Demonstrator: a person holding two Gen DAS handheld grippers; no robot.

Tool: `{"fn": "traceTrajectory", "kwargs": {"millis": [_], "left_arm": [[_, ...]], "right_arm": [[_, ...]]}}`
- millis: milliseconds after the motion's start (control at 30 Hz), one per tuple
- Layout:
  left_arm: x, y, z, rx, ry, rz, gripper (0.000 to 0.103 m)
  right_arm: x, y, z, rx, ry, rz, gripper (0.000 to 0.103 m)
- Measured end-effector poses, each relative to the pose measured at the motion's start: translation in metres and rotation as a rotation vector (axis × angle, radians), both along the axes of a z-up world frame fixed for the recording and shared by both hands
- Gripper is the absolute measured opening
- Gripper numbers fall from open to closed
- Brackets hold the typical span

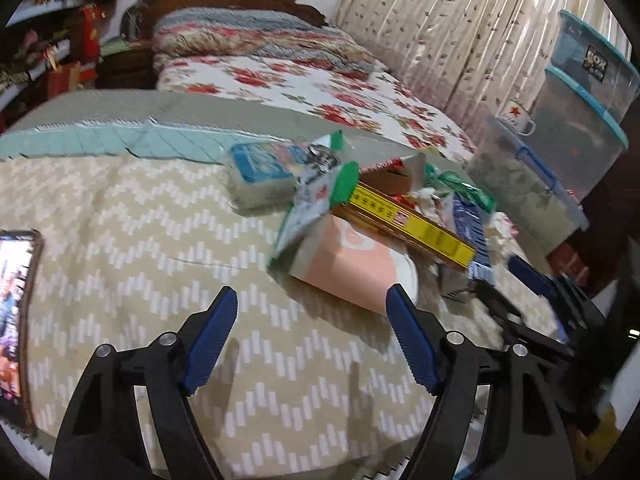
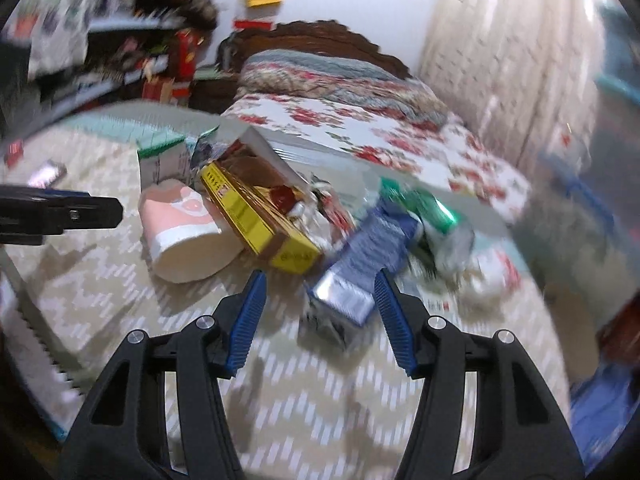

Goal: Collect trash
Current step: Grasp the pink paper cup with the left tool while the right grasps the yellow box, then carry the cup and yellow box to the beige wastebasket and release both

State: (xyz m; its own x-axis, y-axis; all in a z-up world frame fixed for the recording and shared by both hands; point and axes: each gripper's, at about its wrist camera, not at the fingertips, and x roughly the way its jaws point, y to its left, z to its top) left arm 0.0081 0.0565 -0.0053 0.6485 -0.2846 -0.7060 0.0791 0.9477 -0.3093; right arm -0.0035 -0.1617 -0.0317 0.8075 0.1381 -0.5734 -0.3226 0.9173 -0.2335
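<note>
A pile of trash lies on a beige zigzag cloth (image 1: 140, 220). It holds a pink paper cup (image 1: 352, 264) on its side, a long yellow box (image 1: 412, 220), a green and white carton (image 1: 320, 196), a blue pack (image 1: 260, 168), a blue and silver box (image 2: 356, 264) and a green wrapper (image 2: 432, 208). My left gripper (image 1: 312, 312) is open and empty, just short of the pink cup (image 2: 180, 232). My right gripper (image 2: 320, 292) is open, its fingers on either side of the near end of the blue and silver box. The yellow box (image 2: 256, 216) lies left of it.
A phone (image 1: 16, 320) lies at the cloth's left edge. A bed (image 1: 320, 80) with a floral cover is behind the pile. Clear storage bins (image 1: 580, 120) stand at the right by a curtain. Cluttered shelves (image 2: 100, 40) are at the far left.
</note>
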Motion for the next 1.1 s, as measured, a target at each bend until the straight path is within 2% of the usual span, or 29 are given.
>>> {"fn": "traceTrajectory", "kwargs": {"millis": [100, 167, 200, 233, 267, 400, 500, 600, 633, 667, 800, 900, 1000, 1100], "left_arm": [[0.002, 0.002, -0.004, -0.074, 0.024, -0.041, 0.071], [0.005, 0.000, -0.006, -0.117, 0.041, -0.064, 0.071], [0.008, -0.001, -0.008, -0.140, 0.052, -0.074, 0.071], [0.011, -0.002, -0.010, -0.159, 0.064, -0.081, 0.071], [0.014, -0.004, -0.011, -0.172, 0.075, -0.084, 0.071], [0.027, -0.012, -0.018, -0.203, 0.108, -0.091, 0.071], [0.036, -0.019, -0.025, -0.215, 0.134, -0.074, 0.070], [0.040, -0.024, -0.032, -0.198, 0.161, -0.046, 0.052], [0.041, -0.018, -0.031, -0.192, 0.169, -0.037, 0.040], [0.041, -0.017, -0.031, -0.195, 0.169, -0.038, 0.035], [0.028, -0.017, -0.031, -0.211, 0.173, -0.044, 0.029], [0.008, -0.027, -0.025, -0.211, 0.165, -0.109, 0.026], [-0.011, -0.041, -0.020, -0.162, 0.150, -0.166, 0.025], [-0.015, -0.041, -0.026, -0.154, 0.164, -0.180, 0.032]], "right_arm": [[0.008, 0.023, -0.005, -0.113, -0.042, 0.061, 0.063], [0.012, 0.037, -0.011, -0.177, -0.065, 0.098, 0.060], [0.013, 0.041, -0.013, -0.191, -0.067, 0.112, 0.038], [0.013, 0.044, -0.015, -0.202, -0.061, 0.126, 0.032], [0.011, 0.046, -0.015, -0.203, -0.057, 0.136, 0.030], [-0.009, 0.033, -0.008, -0.106, -0.042, 0.139, 0.029], [-0.021, 0.020, -0.007, -0.006, 0.051, 0.134, 0.027], [-0.037, 0.001, -0.013, 0.127, 0.160, 0.127, 0.026], [-0.043, -0.006, -0.015, 0.170, 0.190, 0.122, 0.026], [-0.047, -0.012, -0.018, 0.191, 0.206, 0.119, 0.026], [-0.066, -0.037, -0.022, 0.313, 0.260, 0.108, 0.026], [-0.077, -0.047, -0.023, 0.308, 0.268, 0.110, 0.026], [-0.086, -0.059, -0.026, 0.306, 0.264, 0.098, 0.028], [-0.081, -0.065, -0.024, 0.322, 0.264, 0.084, 0.029]]}}
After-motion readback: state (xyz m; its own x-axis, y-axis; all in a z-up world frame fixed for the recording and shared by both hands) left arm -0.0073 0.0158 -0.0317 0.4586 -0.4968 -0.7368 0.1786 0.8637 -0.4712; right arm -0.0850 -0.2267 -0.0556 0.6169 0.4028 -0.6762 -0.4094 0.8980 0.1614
